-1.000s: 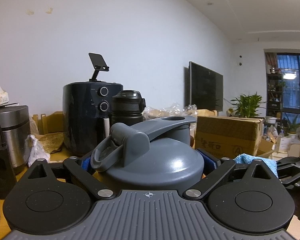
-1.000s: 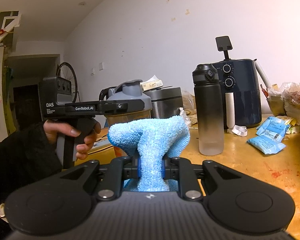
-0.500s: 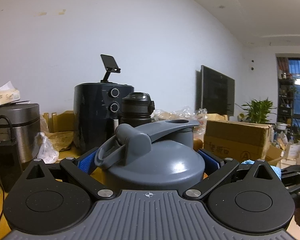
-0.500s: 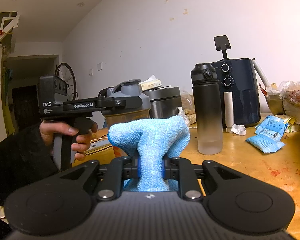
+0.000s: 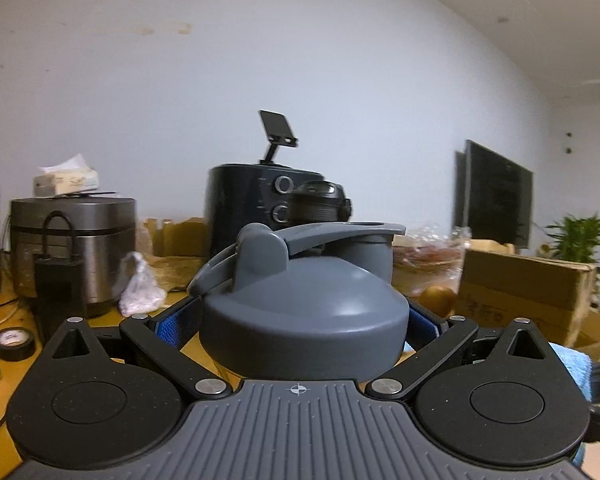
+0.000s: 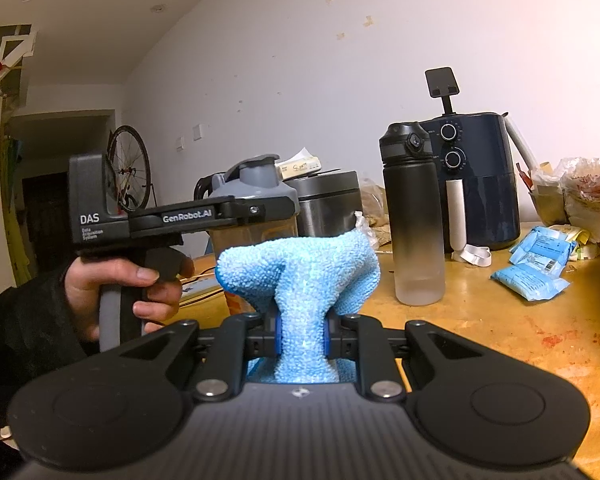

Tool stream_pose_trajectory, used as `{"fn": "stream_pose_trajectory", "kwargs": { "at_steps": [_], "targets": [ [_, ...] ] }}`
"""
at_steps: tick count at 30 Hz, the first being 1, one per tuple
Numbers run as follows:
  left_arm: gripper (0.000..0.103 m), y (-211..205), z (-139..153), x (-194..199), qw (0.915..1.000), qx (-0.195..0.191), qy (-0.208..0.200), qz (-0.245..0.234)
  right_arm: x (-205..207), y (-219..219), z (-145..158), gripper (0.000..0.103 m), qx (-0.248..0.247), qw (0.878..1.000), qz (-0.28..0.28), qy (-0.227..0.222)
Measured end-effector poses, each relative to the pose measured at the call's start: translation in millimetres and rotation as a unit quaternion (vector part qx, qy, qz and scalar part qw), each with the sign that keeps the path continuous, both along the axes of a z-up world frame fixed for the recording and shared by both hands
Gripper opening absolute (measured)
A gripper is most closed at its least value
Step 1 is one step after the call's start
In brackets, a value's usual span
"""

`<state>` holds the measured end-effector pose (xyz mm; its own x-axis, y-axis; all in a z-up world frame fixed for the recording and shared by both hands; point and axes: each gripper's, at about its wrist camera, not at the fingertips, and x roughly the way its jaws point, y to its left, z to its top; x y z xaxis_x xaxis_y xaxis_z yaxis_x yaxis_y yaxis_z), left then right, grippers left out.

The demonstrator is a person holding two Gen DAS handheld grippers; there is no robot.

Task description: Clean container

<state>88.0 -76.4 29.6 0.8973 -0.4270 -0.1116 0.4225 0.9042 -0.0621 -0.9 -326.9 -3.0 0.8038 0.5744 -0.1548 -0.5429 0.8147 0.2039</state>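
- Gripping the clear plastic shaker bottle with a grey domed flip-cap lid (image 5: 300, 312), the left tool (image 5: 300, 322) has its blue-padded fingers (image 5: 178, 326) pressed against both sides of the bottle just under the lid.
- From the right wrist view the same bottle (image 6: 256, 208) sits at the front end of the left tool (image 6: 260, 211), upright, with the person's left hand (image 6: 120, 284) wrapped round the tool's grey handle.
- The right tool (image 6: 300, 336) is nearly closed, pinching a fluffy light-blue microfibre cloth (image 6: 300, 280) that bulges up and forward of its fingers.
- The cloth is to the right of the bottle and nearer the right wrist camera; whether they touch cannot be told.
- Beyond the right tool, on the yellow wooden bench (image 6: 500, 320), stands a tall black-to-frosted water bottle (image 6: 414, 216), and behind it a dark blue air fryer with two dials (image 6: 476, 184).
- Further right lie pale blue sealed packets (image 6: 536, 264).
- Left of the air fryer, behind the shaker, is a metallic rice cooker (image 5: 74, 244).
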Motion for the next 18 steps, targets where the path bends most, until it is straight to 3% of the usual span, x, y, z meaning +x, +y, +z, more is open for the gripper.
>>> {"fn": "stream_pose_trajectory", "kwargs": {
  "at_steps": [18],
  "targets": [
    [0.103, -31, 5, -11, 0.9928, -0.002, -0.019, 0.119, -4, -5, -3, 0.015, 0.005, 1.000, -0.008, 0.002]
  ]
}}
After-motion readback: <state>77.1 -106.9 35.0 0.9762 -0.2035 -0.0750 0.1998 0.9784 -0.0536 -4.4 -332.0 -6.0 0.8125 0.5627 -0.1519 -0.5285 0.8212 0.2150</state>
